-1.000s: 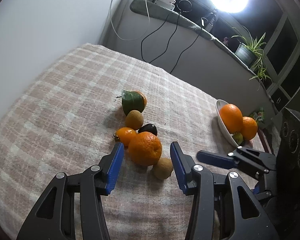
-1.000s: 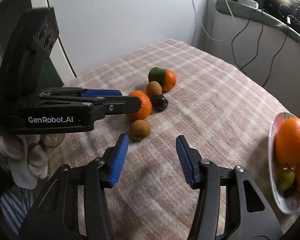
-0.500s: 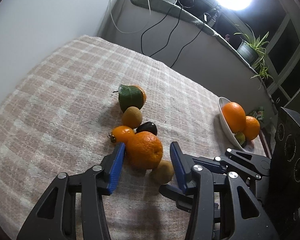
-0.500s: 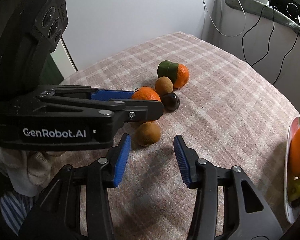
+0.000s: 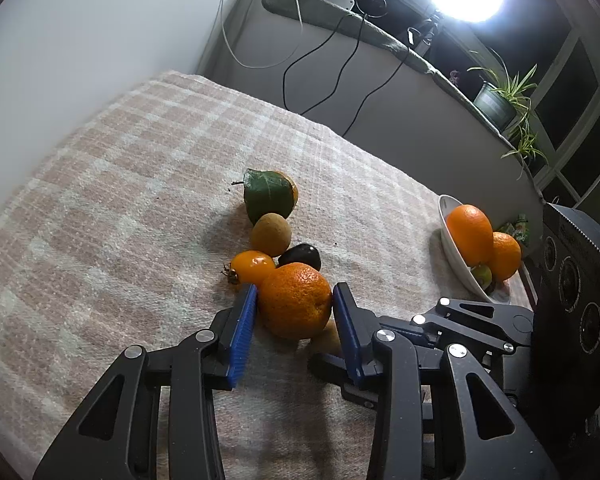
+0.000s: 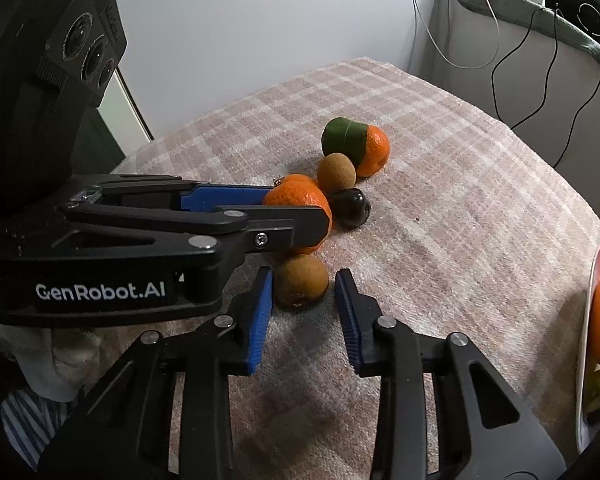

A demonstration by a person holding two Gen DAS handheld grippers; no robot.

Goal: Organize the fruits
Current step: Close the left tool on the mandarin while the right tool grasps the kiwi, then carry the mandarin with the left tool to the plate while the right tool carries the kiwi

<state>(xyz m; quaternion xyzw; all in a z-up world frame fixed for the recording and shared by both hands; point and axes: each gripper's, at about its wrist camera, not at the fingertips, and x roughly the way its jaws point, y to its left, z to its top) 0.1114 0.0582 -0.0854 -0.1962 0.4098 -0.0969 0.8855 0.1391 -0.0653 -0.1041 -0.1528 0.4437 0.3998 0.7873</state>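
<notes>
Left tongs (image 5: 294, 306) closing with both pads on the big orange (image 5: 295, 300), right tongs (image 6: 303, 294) closing around the kiwi (image 6: 301, 286), right pad not yet touching

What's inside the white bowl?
The white bowl holds two oranges, one behind the other, and a small green fruit below them. Something dark sits beneath that, mostly covered, so I can't tell what.

A large orange (image 5: 294, 300) lies on the checked surface (image 5: 120, 208), touching a small yellow-orange tomato (image 5: 252, 266) and a dark avocado (image 5: 300, 256). Behind them sit a brown kiwi (image 5: 271, 234) and a leaf-wrapped tangerine (image 5: 269, 196). Another kiwi (image 6: 301, 286) rests nearest. A white bowl (image 5: 448, 220) holds two oranges (image 5: 470, 234).
</notes>
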